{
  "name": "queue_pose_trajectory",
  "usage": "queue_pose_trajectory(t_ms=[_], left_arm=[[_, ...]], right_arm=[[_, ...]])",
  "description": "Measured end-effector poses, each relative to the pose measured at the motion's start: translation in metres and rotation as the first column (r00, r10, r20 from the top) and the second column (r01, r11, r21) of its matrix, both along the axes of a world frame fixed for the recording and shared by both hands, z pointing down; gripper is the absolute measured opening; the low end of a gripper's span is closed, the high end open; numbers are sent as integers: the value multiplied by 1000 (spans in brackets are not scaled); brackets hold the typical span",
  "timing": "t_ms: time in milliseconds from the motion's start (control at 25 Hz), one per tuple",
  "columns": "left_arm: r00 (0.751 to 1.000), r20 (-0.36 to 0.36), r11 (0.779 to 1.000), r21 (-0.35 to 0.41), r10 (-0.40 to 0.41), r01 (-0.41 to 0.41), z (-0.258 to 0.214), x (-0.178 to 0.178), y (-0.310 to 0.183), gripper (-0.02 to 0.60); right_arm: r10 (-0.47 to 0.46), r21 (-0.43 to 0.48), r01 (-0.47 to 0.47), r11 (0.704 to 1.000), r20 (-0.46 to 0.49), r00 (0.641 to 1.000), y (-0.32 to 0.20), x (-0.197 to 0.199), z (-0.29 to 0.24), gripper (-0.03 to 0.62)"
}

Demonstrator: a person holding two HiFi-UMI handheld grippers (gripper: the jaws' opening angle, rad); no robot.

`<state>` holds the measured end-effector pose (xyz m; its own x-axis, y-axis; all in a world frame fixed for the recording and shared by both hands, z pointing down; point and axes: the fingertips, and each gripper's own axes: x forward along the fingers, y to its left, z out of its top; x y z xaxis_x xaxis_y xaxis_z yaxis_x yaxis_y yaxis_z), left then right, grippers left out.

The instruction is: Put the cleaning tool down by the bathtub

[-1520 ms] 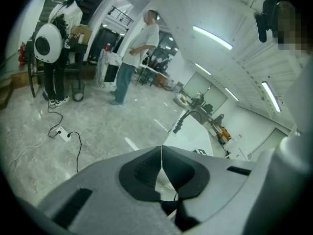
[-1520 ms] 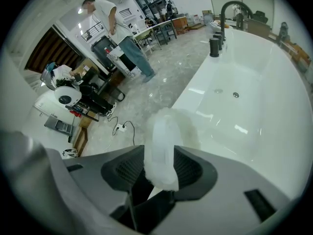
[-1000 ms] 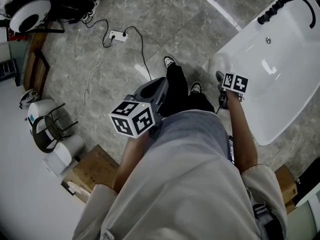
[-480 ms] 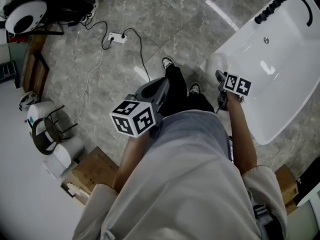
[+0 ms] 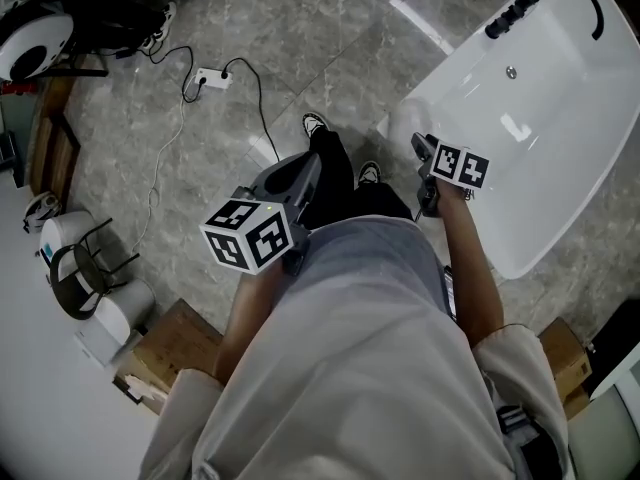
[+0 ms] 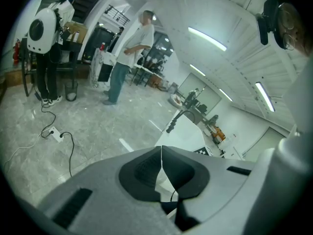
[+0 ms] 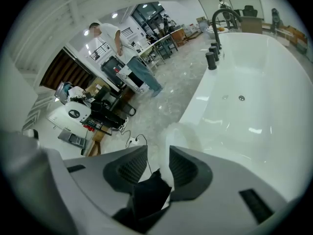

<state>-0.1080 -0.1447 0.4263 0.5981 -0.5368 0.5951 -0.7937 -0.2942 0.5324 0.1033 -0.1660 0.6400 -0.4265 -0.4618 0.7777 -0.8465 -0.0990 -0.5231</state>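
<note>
While the right gripper (image 7: pixel 158 153) has its jaws apart yet closing, the white cleaning tool (image 7: pixel 182 131) sits just ahead, reaching between them, beside the bathtub (image 7: pixel 254 72); left gripper (image 6: pixel 161 148) pinched together, empty; set-down seemingly ending; next: back away without dragging it.

Lab/workshop w/ bathtub (image 5: pixel 545 143), white robot (image 6: pixel 41 31), pwr strip (image 5: pixel 210 76).
</note>
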Motion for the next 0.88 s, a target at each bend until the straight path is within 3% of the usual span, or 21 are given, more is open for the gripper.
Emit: queue_pose_trajectory(t_ms=[360,880], left_arm=[[1000,-19,1000,12,13,-13,-3,9,3,9],[998,-58,1000,18,16,-15,-4,17,6,9]], right_arm=[[-37,108,39,993,-15,999,-8,5,-39,93],[-106,197,103,975,6,994,5,-6,-86,57]])
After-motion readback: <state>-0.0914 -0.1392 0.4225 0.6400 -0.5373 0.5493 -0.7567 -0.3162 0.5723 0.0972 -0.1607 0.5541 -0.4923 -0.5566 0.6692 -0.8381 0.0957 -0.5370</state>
